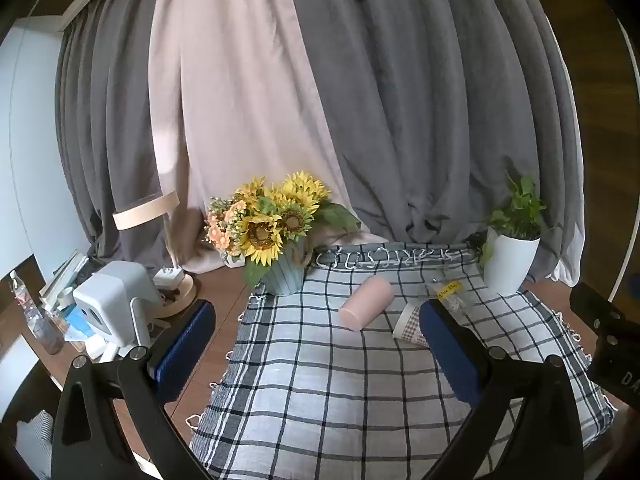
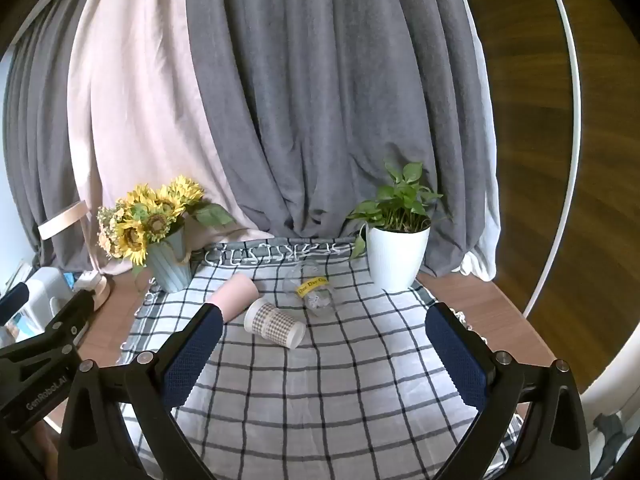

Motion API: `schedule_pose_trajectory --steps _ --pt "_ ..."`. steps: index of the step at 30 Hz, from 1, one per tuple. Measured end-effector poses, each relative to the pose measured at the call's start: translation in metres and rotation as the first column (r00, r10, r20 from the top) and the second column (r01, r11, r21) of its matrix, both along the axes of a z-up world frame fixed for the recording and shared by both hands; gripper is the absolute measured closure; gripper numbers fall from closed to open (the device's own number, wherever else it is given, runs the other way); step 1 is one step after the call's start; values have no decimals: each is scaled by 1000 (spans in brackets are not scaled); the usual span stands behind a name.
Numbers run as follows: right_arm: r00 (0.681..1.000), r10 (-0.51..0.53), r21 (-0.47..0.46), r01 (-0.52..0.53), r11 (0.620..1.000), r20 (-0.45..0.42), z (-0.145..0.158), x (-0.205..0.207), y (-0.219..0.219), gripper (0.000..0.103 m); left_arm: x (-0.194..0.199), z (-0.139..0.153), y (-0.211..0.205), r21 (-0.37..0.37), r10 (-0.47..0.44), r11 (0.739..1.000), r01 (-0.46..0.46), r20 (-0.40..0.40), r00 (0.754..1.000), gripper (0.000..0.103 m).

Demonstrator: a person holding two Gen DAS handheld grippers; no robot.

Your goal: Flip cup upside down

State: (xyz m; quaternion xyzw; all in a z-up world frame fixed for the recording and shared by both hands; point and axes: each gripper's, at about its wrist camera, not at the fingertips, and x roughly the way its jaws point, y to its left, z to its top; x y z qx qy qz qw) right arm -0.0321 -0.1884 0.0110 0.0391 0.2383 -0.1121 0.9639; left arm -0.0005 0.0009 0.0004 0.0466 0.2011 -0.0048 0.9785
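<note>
Three cups lie on their sides on the checked cloth (image 2: 340, 380). A pink cup (image 2: 234, 295) lies at the left; it also shows in the left wrist view (image 1: 366, 303). A checked paper cup (image 2: 275, 323) lies in the middle, partly hidden behind my left gripper's right finger in the left wrist view (image 1: 408, 323). A clear plastic cup (image 2: 314, 289) with a yellow label lies behind it and also shows in the left wrist view (image 1: 450, 294). My left gripper (image 1: 316, 344) is open and empty, short of the cups. My right gripper (image 2: 324, 354) is open and empty, just short of the paper cup.
A sunflower pot (image 2: 168, 264) stands at the cloth's back left, a white plant pot (image 2: 394, 258) at the back right. Curtains hang behind. A lamp (image 1: 176, 280), a white device (image 1: 116, 304) and clutter sit left of the cloth. The left gripper's body (image 2: 44, 344) shows at the left.
</note>
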Motion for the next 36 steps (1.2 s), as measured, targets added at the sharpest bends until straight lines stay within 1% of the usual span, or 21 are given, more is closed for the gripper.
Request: schedule_pose_trajectory --steps 5,6,14,17,36 --pt "1000 -2 -9 2 1000 3 0 1 0 1 -2 3 4 -18 11 1000 -11 7 1000 0" --pt "1000 -3 -9 3 1000 2 -1 1 0 1 5 -3 2 -22 5 1000 -6 -21 1000 0" --pt "1000 -2 -2 2 1000 0 -2 2 1 1 11 2 8 -14 -4 1000 4 -11 1000 0" --pt "1000 -2 0 2 1000 -1 -2 3 2 1 6 4 1 -6 -8 1000 8 -6 1000 0" --pt "1000 -4 4 4 1000 -2 -3 4 4 1 8 7 -1 -18 -11 1000 11 0 1000 0"
